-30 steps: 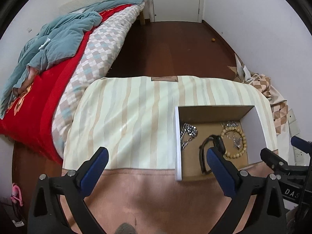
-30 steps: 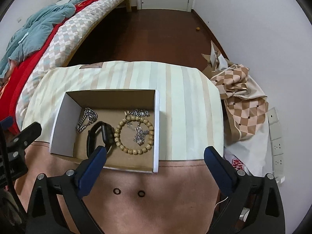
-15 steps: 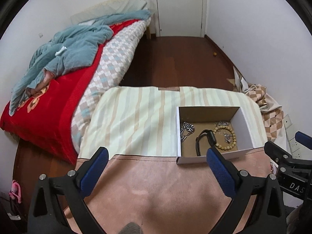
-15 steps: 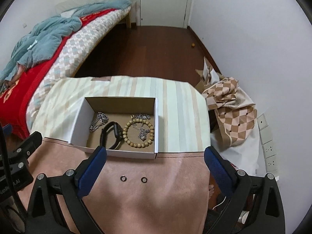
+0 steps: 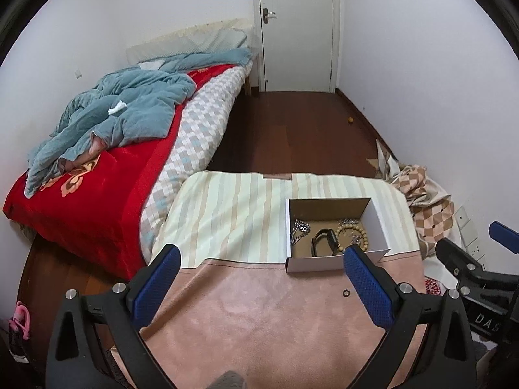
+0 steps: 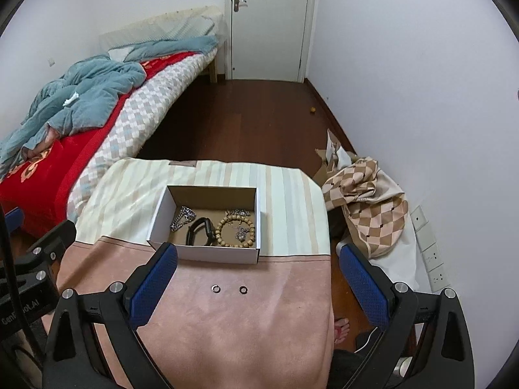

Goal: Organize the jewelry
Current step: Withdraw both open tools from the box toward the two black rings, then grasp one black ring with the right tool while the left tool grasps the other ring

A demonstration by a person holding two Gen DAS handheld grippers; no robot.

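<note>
We're in a home bedroom — a bed (image 5: 107, 175) with rumpled blankets (image 5: 120, 113), a wood floor (image 6: 246, 123), a door (image 6: 269, 22).

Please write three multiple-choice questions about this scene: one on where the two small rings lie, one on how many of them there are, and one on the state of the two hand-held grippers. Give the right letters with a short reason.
1. Where do the rings lie?
A. In the box
B. On the pink cloth, in front of the box
C. On the floor

2. How many rings are outside the box?
A. One
B. Two
C. Four

3. What is the state of the two hand-held grippers?
A. Both open, holding nothing
B. Both shut on a ring
C. Left one shut on the bracelet

Answers:
1. B: the right wrist view shows them on the pink cloth, apart from the box's near wall.
2. B: two lie side by side there.
3. A: the left hand-held gripper and right hand-held gripper both have their fingers spread wide with nothing between them.
</note>
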